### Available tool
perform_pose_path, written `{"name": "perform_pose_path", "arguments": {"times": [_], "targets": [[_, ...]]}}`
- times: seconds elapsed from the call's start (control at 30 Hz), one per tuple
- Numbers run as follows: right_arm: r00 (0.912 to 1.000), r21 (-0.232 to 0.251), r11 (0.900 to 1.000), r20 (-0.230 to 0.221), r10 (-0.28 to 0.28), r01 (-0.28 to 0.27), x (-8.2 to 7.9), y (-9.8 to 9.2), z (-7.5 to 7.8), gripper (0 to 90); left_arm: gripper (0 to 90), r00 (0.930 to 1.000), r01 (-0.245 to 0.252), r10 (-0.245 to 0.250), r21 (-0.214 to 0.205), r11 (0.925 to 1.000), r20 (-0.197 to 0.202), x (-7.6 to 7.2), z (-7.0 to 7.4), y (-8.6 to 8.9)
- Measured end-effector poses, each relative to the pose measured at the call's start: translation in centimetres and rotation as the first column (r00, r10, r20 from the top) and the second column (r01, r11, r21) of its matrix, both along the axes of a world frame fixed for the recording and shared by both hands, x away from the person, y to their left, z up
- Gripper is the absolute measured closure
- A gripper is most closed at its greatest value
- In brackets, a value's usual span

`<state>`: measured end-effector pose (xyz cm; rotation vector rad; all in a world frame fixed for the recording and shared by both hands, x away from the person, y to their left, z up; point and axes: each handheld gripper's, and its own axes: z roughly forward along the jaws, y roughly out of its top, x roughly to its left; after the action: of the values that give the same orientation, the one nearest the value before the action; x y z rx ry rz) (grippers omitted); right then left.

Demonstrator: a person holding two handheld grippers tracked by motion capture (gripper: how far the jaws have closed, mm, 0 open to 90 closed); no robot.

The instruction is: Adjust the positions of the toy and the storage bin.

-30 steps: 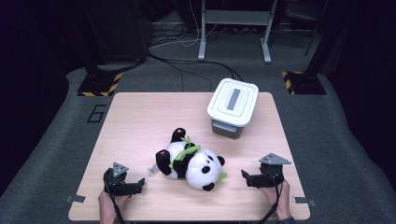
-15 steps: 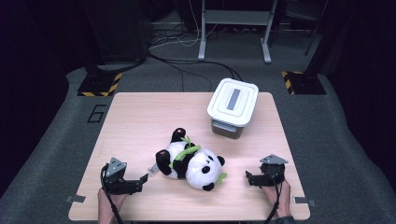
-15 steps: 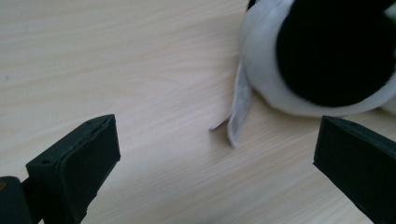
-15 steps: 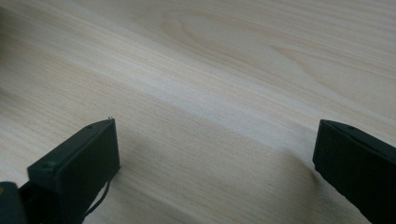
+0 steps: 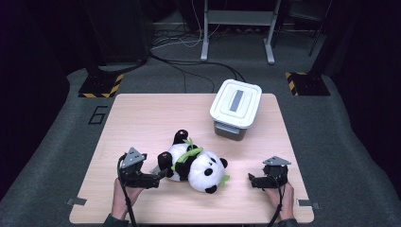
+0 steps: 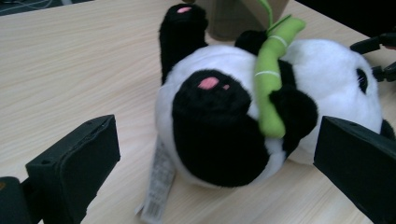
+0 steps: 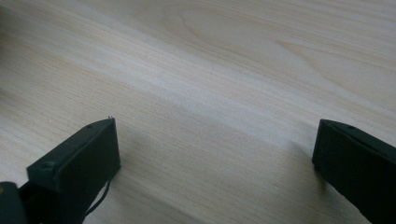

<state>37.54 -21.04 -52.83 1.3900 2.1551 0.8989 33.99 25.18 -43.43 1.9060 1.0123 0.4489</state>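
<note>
Left gripper is held low over the surface, jaws spread wide, lined up on the plush panda lying just ahead between them, likely for a body grasp; right gripper is parked apart, jaws wide, nothing between them

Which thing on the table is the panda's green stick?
Start at the wooden table and find the plush panda lying near the front edge. Across its chest is the bamboo stick, the only bright green thing among black and white fur.
</note>
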Motion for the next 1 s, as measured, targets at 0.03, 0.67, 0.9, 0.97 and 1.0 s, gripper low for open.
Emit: {"name": "perform_pose_path", "arguments": {"times": [0.03, 0.67, 0.9, 0.97, 1.0], "targets": [[1.0, 0.0, 1.0, 0.0, 0.0, 0.0, 0.0, 0.0, 0.0, 0.0, 0.0, 0.9999, 0.011, -0.011, -0.001, 0.9999, -0.004, 0.2, 0.0, -0.4], [1.0, 0.009, 0.9999, 0.005, -0.009, 0.009, 0.0, 0.0, 0.0, 1.3, 36.2, 0.9944, 0.058, -0.06, -0.033, 0.9978, -0.087, 2.1, -2.4, -1.7], [0.9999, 0.009, 0.9999, 0.007, -0.01, 0.01, 0.0, 0.0, 0.0, 1.6, 50.5, 0.9969, 0.046, -0.05, -0.054, 0.9975, -0.062, 1.8, -2.8, -1.2], [0.9999, 0.009, 0.9999, 0.006, -0.011, 0.011, 0.0, 0.0, 0.0, 1.7, 62.8, 0.9992, 0.015, -0.016, -0.035, 0.9993, -0.037, 1.7, -2.9, -0.9], [0.9999, 0.008, 0.9999, 0.008, -0.012, 0.012, -0.1, 0.0, 0.0, 1.8, 63.4, 0.999, 0.025, -0.027, -0.058, 0.998, -0.036, 1.6, -3.2, -0.5]]}}
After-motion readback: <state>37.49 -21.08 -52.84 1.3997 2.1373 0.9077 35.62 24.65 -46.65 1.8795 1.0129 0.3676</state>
